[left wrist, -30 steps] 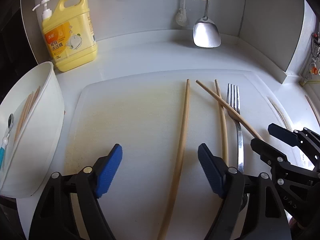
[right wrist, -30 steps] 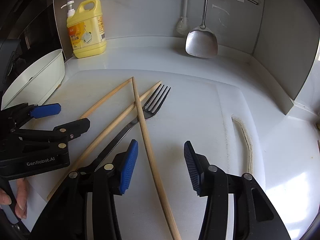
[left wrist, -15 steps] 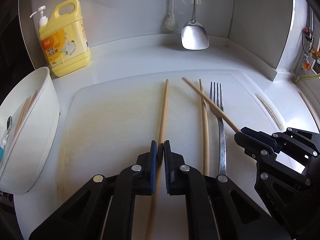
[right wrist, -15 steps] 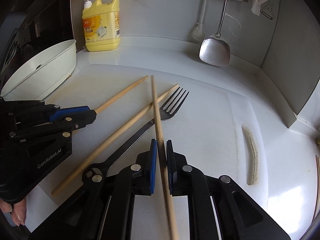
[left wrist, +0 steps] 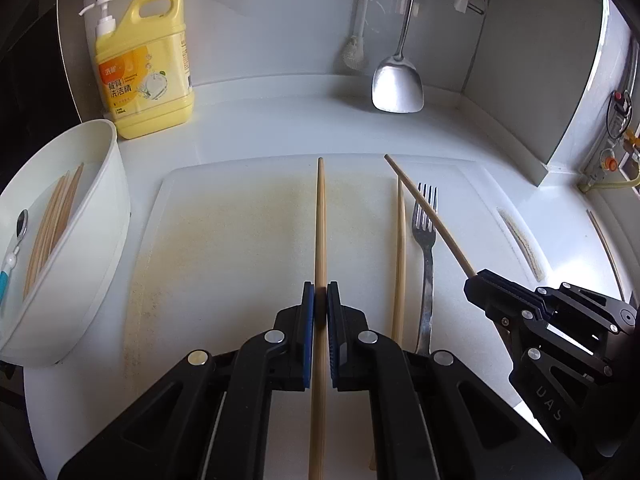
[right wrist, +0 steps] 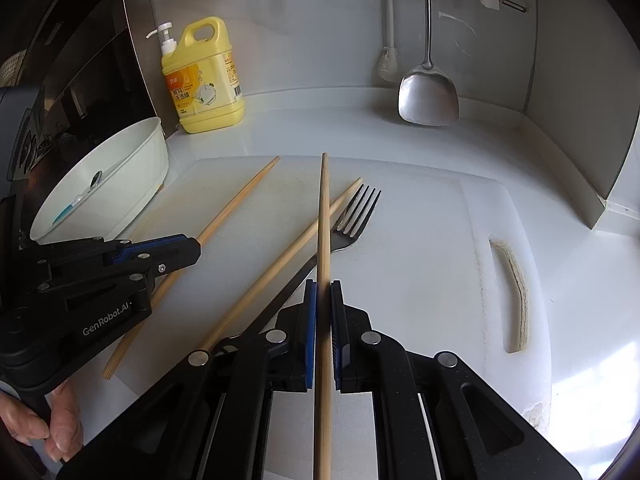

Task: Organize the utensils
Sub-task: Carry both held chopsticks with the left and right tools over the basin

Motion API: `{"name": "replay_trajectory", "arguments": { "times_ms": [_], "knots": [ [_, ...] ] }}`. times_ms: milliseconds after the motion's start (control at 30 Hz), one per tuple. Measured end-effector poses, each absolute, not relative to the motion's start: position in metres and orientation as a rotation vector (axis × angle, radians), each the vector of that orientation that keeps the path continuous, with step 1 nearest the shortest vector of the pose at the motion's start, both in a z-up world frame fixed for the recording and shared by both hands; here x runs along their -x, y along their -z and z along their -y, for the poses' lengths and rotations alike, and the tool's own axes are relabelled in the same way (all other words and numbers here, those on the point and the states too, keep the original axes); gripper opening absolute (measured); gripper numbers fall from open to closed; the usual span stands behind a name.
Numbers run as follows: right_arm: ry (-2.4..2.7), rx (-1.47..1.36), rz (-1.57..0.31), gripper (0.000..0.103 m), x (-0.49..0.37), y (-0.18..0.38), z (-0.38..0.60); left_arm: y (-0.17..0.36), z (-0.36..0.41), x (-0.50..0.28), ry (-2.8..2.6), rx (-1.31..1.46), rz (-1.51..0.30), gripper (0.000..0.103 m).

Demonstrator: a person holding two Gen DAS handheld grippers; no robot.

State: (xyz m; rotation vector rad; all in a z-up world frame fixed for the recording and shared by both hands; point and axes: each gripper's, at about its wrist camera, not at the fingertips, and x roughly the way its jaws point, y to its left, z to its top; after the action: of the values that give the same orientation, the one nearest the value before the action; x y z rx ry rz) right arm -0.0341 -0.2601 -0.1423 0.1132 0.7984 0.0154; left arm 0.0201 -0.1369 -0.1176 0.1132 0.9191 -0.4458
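left gripper [left wrist: 320, 308] clenched on chopstick [left wrist: 320, 220]; right gripper [right wrist: 323, 300] grasping another chopstick [right wrist: 324, 220] | both shafts run along jaws | bowl [left wrist: 108, 184] lower left, nearer left gripper

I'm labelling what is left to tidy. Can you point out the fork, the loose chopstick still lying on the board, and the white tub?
fork [left wrist: 427, 216], left wrist view, at the base of its tines.
loose chopstick [left wrist: 401, 248], left wrist view, mid-shaft.
white tub [right wrist: 132, 168], right wrist view, on its outer wall.
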Motion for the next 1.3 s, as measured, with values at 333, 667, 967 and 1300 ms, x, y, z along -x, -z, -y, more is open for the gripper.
{"name": "replay_trajectory", "arguments": {
  "times_ms": [333,667,967,1300],
  "knots": [
    [-0.080,-0.144,-0.744,0.007,0.042,0.083,0.255,0.047,0.104,-0.013,0.339,-0.079,-0.903,0.007],
    [-0.221,-0.084,-0.674,0.007,0.029,0.022,0.216,-0.016,0.021,-0.001,0.153,0.009,-0.831,0.007],
    [-0.315,-0.092,-0.679,0.007,-0.015,0.008,0.131,-0.013,-0.081,-0.019,0.050,0.061,-0.840,0.007],
    [-0.277,-0.179,-0.727,0.007,-0.089,0.025,0.028,0.016,-0.165,-0.085,0.112,0.074,-0.891,0.007]
  ]
}}
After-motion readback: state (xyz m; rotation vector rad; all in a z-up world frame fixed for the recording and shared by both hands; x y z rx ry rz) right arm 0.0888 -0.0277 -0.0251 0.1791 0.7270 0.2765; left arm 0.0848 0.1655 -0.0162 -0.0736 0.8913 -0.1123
